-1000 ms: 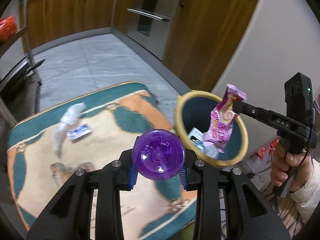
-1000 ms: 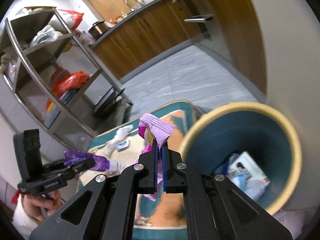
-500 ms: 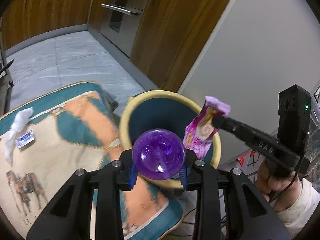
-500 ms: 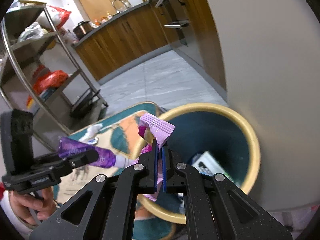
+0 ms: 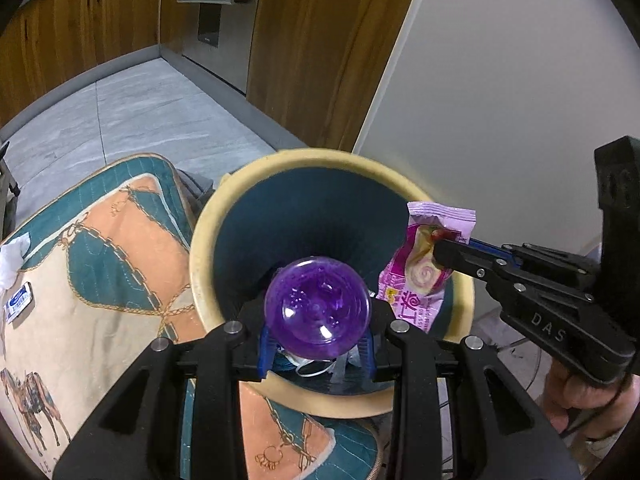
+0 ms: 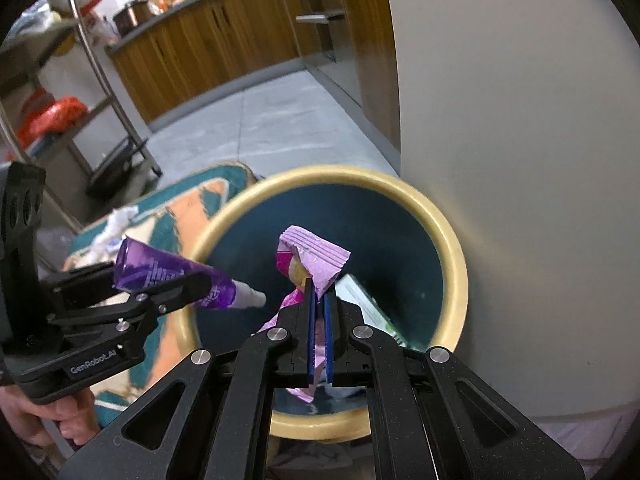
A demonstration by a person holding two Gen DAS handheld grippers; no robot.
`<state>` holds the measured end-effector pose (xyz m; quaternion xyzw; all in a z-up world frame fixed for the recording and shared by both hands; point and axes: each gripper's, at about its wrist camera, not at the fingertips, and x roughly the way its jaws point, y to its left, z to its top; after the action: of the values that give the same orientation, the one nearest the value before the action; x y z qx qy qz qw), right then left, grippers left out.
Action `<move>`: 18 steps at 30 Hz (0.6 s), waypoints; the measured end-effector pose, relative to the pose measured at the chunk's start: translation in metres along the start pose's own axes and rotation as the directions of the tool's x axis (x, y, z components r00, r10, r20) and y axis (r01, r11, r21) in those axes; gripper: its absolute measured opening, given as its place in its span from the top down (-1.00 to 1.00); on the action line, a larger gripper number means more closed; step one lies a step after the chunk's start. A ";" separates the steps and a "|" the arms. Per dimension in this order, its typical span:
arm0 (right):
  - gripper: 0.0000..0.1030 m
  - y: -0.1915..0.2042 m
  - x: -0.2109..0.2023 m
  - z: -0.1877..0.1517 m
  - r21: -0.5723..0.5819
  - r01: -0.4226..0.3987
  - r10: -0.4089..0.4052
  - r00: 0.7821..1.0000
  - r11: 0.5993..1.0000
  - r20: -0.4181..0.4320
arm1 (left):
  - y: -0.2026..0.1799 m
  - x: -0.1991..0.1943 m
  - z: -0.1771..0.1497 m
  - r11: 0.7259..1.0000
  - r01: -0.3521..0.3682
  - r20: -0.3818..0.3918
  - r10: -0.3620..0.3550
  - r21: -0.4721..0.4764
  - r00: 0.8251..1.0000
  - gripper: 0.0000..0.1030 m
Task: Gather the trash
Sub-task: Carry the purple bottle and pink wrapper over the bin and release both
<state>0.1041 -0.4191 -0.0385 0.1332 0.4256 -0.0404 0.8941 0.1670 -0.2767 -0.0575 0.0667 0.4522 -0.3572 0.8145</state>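
Your left gripper (image 5: 317,350) is clamped on the purple bottle (image 5: 318,313), holding it over the mouth of the yellow-rimmed bin (image 5: 280,162), which stands beside the rug (image 5: 100,272). Your right gripper (image 6: 318,322) is closed tight on the pink wrapper (image 6: 310,258), also above the bin's opening.

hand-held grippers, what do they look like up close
Both are matte black, with silver screws and blue pads. The left hand-held gripper bears white "GenRobot.AI" lettering; the right hand-held gripper reads "DAS" and trails a thin black cable. A pale sleeve cuff shows at the right wrist.
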 end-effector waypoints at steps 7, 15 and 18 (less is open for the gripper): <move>0.67 0.000 0.011 -0.003 0.004 0.015 -0.015 0.999 1.000 -0.047 | -0.001 0.025 -0.004 0.999 -0.011 -0.050 0.013 0.037 0.999 0.35; 0.25 -0.003 0.005 0.000 0.020 0.028 -0.028 0.999 0.999 -0.015 | 0.016 0.003 -0.001 0.999 -0.028 0.021 0.027 0.016 0.999 -0.05; 0.13 0.001 0.002 0.002 0.017 0.032 -0.032 0.999 0.999 0.000 | 0.025 -0.010 -0.003 0.999 -0.052 0.043 0.051 0.011 0.998 -0.21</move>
<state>0.1071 -0.4186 -0.0383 0.1339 0.4270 -0.0583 0.8924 0.1779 -0.2521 -0.0570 0.0758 0.4306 -0.3402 0.8325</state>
